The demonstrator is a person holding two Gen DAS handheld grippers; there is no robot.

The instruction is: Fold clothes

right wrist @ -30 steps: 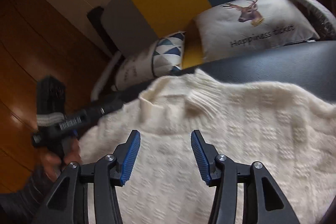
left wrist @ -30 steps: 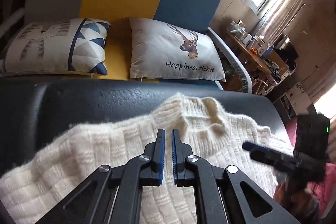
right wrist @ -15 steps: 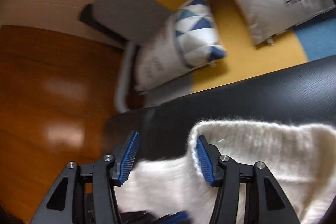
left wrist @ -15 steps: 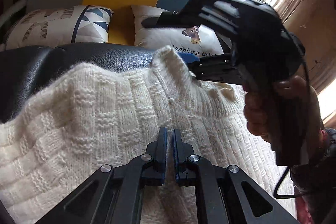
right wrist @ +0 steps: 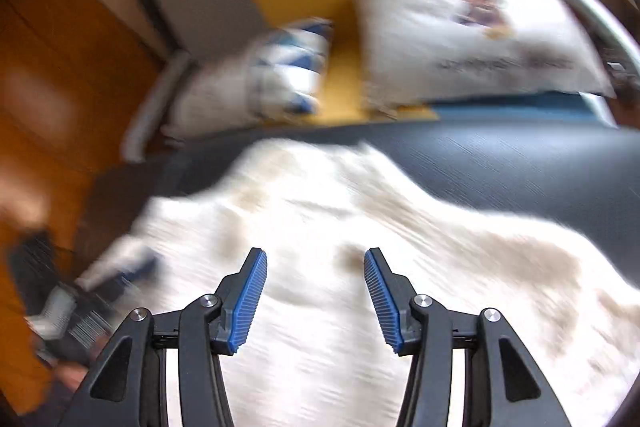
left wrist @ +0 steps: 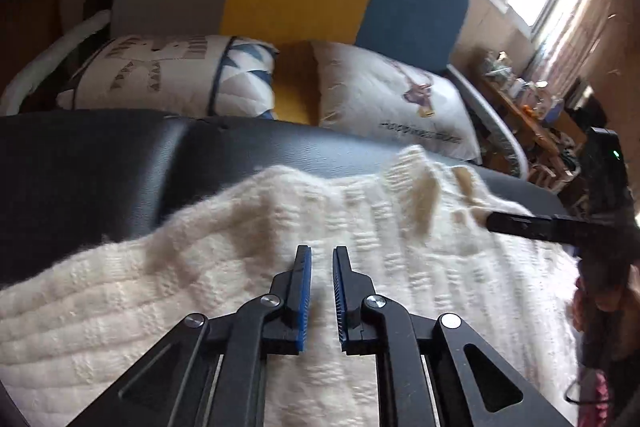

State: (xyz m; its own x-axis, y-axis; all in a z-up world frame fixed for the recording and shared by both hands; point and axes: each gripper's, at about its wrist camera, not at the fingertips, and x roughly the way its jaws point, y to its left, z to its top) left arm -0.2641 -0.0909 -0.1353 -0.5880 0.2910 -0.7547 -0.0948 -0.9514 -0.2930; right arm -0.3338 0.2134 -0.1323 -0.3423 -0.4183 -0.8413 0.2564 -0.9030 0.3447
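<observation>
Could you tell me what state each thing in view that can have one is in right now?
Left gripper: nearly shut, narrow gap, holding nothing.
Right gripper: open, empty, above the knit.
White sweater: spread on the black surface, rumpled, collar raised, not yet folded.
Deer cushion: lying flat on the sofa.
Triangle cushion: lying on the sofa, beside the deer one.
</observation>
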